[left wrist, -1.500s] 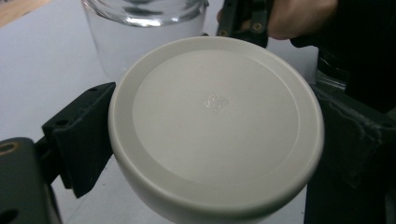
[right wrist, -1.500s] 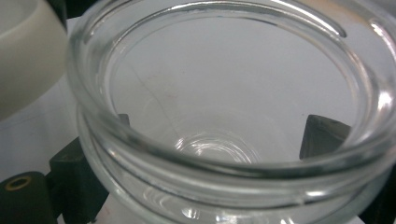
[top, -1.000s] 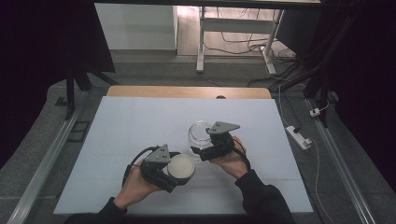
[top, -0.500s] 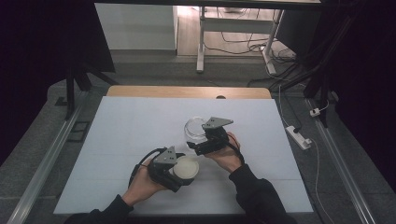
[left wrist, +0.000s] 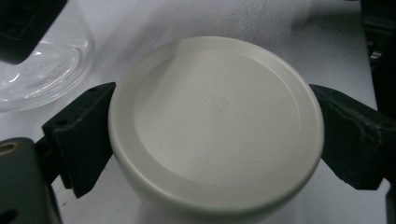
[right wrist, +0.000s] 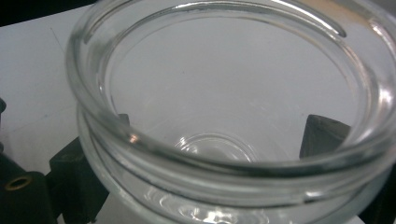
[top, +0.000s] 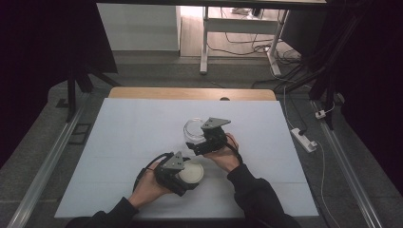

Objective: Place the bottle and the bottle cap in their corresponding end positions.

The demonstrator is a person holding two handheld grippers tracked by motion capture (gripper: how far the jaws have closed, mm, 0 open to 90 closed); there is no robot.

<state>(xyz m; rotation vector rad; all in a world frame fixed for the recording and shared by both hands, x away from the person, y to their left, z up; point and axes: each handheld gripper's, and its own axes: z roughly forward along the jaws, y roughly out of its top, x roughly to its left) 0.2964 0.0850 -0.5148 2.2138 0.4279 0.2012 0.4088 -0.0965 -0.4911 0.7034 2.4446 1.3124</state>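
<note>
With the left gripper (top: 188, 176) clamping the cream lid (left wrist: 215, 123) and the right gripper (top: 196, 142) gripping the open glass jar (right wrist: 224, 116), the lid should be kept level and centred over the rim.

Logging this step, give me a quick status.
Left gripper shut on round cream lid. Right gripper shut on clear glass jar, mouth open. Nothing between them.

white table top (top: 123, 142) – wooden far edge | power strip (top: 302, 139) on floor, right | white desk legs (top: 205, 42) behind
</note>
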